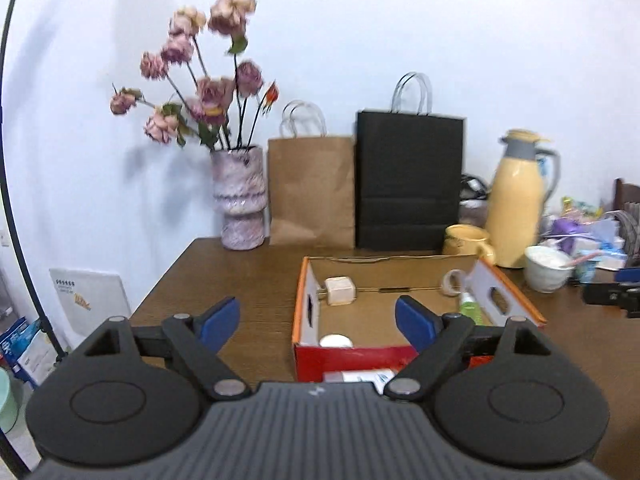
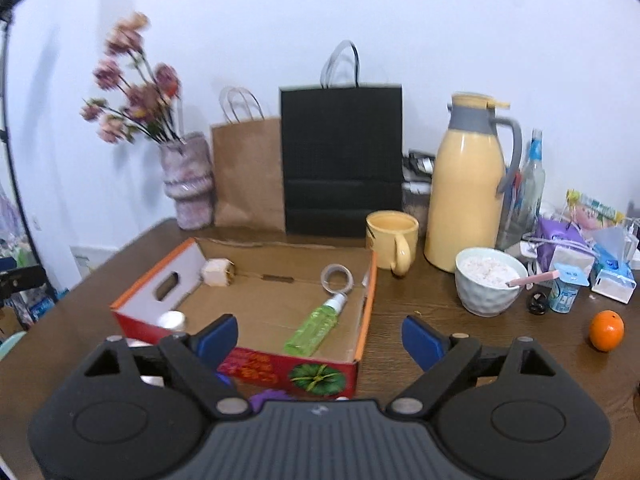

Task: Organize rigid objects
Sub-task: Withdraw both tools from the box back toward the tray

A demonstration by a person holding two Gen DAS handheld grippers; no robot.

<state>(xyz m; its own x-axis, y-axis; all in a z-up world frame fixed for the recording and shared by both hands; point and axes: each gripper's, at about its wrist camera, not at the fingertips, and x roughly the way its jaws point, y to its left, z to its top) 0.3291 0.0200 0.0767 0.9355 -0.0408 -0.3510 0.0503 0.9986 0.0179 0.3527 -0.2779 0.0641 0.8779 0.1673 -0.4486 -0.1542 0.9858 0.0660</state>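
You are holding both tools wide and empty: the left tool at lower centre is hovering over the near edge of the cardboard box, the right tool likewise. In the box are lying a green spray bottle, a tape roll and a white charger. Swinging right, you are risking knocking the full bowl or rolling the orange off the bench.

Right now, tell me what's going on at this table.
A person holds two grippers, sorting small things into a cardboard box. Both the left gripper and the right gripper are open and empty, hovering in front of the box. Already inside lie a green spray bottle, a roll of tape, a white plug and a small jar. An orange sits outside on the table.
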